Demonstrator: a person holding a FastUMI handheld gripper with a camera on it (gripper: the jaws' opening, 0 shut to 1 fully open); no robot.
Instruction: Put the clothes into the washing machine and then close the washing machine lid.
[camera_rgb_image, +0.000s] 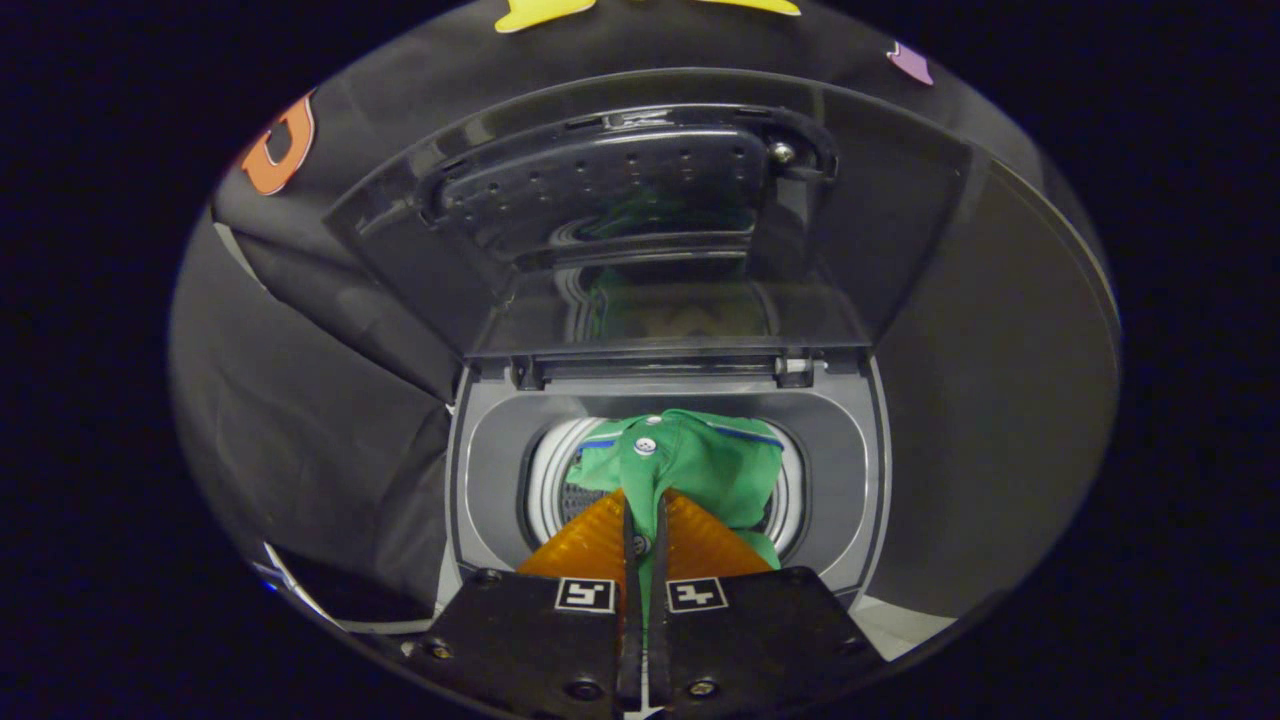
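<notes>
The green shirt (690, 465) hangs pinched in my jaws (645, 520), which are closed on a fold of it w/ almost no gap between them, and most of the cloth sits right over the drum opening (545, 480) of the washing machine (480, 450), bunched toward the far side of the hole. It's above the drum, not clearly down in it yet; can't tell how deep the lower part reaches. Main risk as I judge it: if I let go from here, the shirt could drape over the drum's rim instead of dropping through, since part of it already spreads toward the rim on the far side. A sleeve or hem left on the rim would then get trapped when the lid (640, 230) comes down, and the lid wouldn't seat. 2nd risk: the cloth may snag on my jaws on release and get dragged back out as I pull away, so I'd want to go lower into the drum before opening. The lid itself stands raised behind the drum, tilted back, w/ the shirt reflected in its glossy underside; bumping it while I'm over the drum could knock it shut on me. Beyond the machine there's only the booth's dark cloth wall (330, 420).
</notes>
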